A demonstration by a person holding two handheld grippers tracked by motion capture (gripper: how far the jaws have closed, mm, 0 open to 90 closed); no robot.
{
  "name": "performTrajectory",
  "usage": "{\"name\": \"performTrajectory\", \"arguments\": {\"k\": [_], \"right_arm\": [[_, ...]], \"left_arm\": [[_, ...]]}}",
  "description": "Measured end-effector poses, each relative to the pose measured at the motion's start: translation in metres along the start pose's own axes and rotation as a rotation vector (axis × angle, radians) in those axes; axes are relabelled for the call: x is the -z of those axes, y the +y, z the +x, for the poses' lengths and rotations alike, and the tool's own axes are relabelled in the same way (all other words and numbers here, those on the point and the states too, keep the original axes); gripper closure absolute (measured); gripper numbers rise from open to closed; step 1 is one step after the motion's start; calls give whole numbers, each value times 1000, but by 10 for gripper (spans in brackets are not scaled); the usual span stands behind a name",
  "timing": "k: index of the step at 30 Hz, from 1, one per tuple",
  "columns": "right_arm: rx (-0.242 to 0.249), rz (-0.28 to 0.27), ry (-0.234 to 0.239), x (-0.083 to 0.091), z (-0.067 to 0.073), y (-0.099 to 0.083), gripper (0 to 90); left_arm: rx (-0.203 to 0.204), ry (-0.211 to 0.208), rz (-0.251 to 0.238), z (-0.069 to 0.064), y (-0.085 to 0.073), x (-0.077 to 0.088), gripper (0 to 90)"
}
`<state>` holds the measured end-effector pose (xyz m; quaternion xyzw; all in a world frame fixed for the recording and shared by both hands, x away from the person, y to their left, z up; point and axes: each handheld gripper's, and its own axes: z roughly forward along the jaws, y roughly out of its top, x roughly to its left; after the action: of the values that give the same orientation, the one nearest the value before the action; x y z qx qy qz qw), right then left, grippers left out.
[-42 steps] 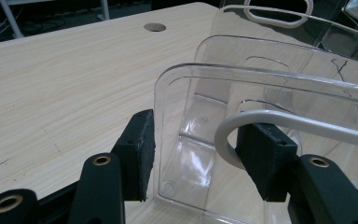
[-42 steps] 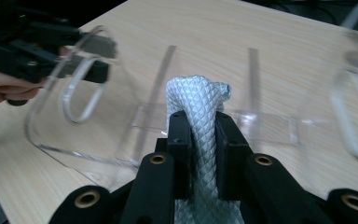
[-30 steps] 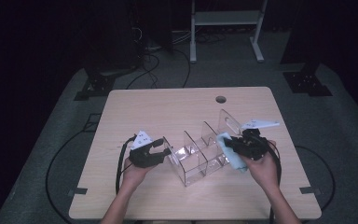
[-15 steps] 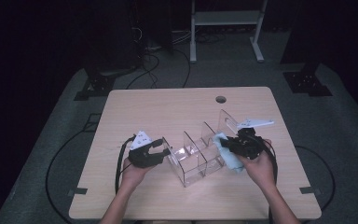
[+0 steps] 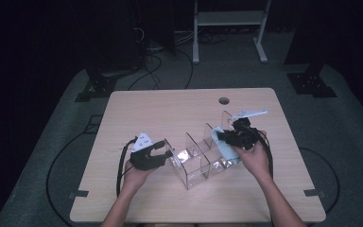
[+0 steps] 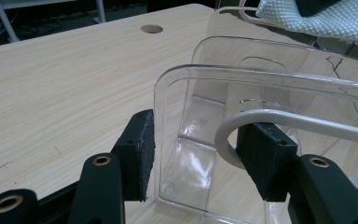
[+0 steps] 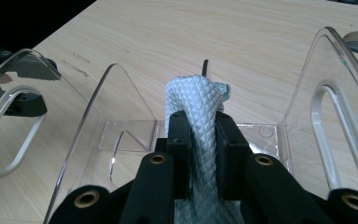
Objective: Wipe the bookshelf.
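High view, item one: clear rack [image 5: 196,158], a see-through divider with several upright walls, standing at centre frame on the table [image 5: 170,113].

Item two: left gripper [image 5: 163,152], centre left of that frame. My left gripper view shows its pads [image 6: 142,154] closed on the rack's end wall, one pad outside, one inside by the wall's white-edged cutout. I judge this hold is there to keep the light rack from sliding while the other hand works.

Item three: right gripper [image 5: 223,137], right of centre, over the rack's far-right slots. In my right gripper view the jaws stand nearly together, pinching a bunched cloth [image 7: 200,121], pale blue-white with a diamond weave. Its folded top rises above the pads; the rest hangs below the frame's bottom edge. In the high view the cloth [image 5: 224,149] drapes down against the rack's right end.

Item four: slot between two walls, centre of the right gripper view, directly ahead of the cloth. I read the bunching as a way to get a firm wad that fits between the walls, most likely for wiping them.

Item five: round hole [image 5: 224,100] in the table, upper right of the rack, well apart from both grippers.
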<state>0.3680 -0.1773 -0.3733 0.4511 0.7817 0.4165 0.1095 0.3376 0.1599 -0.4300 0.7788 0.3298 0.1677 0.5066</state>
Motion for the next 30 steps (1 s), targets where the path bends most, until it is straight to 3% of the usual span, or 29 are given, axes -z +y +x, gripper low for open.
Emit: {"name": "performTrajectory", "arguments": {"k": [9,14,19,25,30], "right_arm": [[25,-2,-3,17,5,-18,782],[16,3,10,9,1,-8,782],[-25,-8,26,-4,-4,3,783],[3,-21,4,5,1,-8,784],[-11,11,-7,-7,0,7,784]], "left_arm": [[-3,-7,2,-1,0,0,472],[-12,-1,4,-2,0,0,472],[-15,6,3,-2,1,0,473],[-20,5,4,-3,1,-1,474],[-23,9,2,-5,1,0,474]]}}
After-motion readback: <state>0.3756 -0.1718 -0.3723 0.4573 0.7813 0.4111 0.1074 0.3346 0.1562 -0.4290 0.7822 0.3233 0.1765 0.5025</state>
